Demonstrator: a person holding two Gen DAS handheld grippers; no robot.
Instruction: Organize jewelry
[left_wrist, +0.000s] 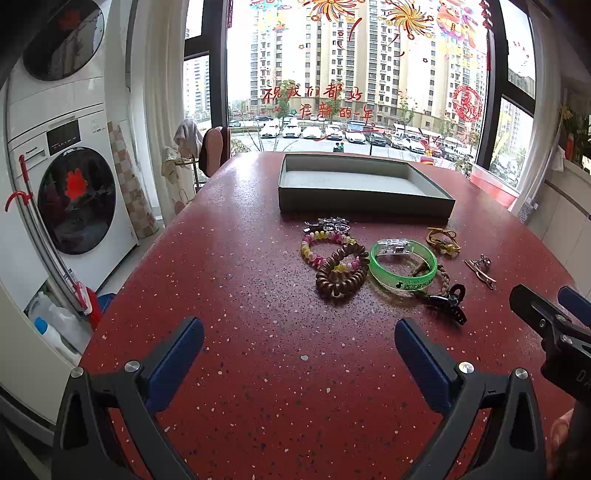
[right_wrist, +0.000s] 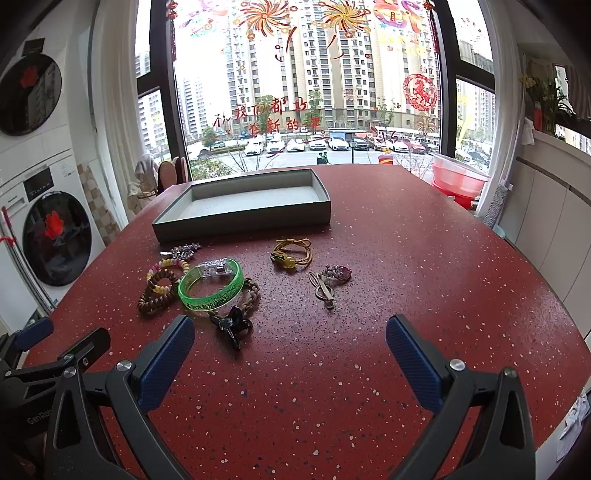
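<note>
Jewelry cluster: lies on the red speckled table, just in front of the near wall of the grey tray; none of it is in the tray yet.
Nearest piece: black claw clip, at the near edge of the cluster, touching the green bangle.
Clip axis: judged roughly fore-and-aft in the right wrist view, slightly skewed.
Other pieces, from the tray outward: yellow cord bracelet and metal hair clip towards the tray's right end; brown bead bracelet and pink-yellow bead bracelet towards its left end.
Right gripper: jaws spread wide, holding nothing; the claw clip sits just ahead of its left finger.
Left gripper: also wide apart and empty; the cluster lies ahead and to its right.
Nearer arm: judged the right, for the claw clip and hair clip; the left suits the bead bracelets.
</note>
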